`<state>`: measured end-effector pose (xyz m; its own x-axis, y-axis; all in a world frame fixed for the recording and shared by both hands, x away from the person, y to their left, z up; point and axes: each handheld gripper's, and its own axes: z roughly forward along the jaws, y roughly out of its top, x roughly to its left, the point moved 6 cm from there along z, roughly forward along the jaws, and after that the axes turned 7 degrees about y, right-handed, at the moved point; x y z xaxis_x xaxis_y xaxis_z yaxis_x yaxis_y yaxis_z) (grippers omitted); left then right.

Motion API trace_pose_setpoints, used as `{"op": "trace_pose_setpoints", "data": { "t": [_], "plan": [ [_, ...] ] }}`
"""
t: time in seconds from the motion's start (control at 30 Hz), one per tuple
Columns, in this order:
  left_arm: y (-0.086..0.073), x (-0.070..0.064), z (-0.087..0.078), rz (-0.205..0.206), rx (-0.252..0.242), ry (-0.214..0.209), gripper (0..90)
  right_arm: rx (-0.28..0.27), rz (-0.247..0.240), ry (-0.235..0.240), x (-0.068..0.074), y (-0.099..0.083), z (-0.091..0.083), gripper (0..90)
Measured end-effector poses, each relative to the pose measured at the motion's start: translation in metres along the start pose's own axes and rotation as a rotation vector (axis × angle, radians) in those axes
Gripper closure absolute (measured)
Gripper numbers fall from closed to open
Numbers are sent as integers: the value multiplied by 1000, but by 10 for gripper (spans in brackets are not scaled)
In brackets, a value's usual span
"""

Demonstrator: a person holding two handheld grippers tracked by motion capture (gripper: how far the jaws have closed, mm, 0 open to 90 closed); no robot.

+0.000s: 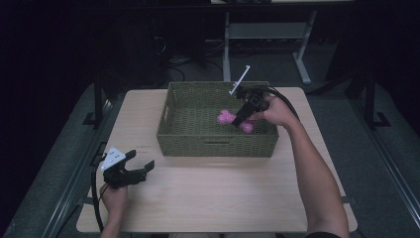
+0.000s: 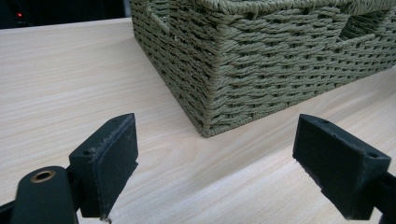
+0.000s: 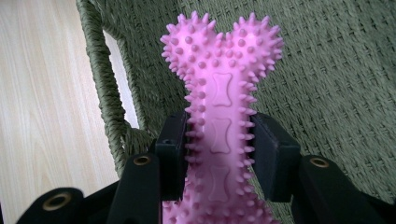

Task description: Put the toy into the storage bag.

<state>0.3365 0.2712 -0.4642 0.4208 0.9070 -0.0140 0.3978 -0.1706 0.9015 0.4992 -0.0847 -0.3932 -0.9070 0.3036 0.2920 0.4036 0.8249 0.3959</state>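
A pink spiky bone-shaped toy (image 1: 228, 118) hangs over the inside of a green woven basket (image 1: 171, 124) at the table's far middle. My right gripper (image 1: 239, 120) is shut on the toy's shaft; in the right gripper view both jaws press the pink bone (image 3: 223, 112) from either side, with the basket floor (image 3: 336, 84) behind it. My left gripper (image 1: 140, 163) rests low at the table's near left, open and holding nothing. In the left gripper view its wide-apart jaws frame the basket's near corner (image 2: 210, 88).
The light wooden table (image 1: 213, 198) has bare surface in front of the basket and to both sides. The basket wall has a handle slot (image 3: 122, 88). Dark floor, table legs and cables lie beyond the far edge.
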Motion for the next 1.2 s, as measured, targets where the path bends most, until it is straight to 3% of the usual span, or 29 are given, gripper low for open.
{"op": "trace_pose_setpoints", "data": {
  "t": [1.2],
  "plan": [
    [0,0,0,3,-2,0,136,-1,25,33,-7,-9,16,578]
  ]
}}
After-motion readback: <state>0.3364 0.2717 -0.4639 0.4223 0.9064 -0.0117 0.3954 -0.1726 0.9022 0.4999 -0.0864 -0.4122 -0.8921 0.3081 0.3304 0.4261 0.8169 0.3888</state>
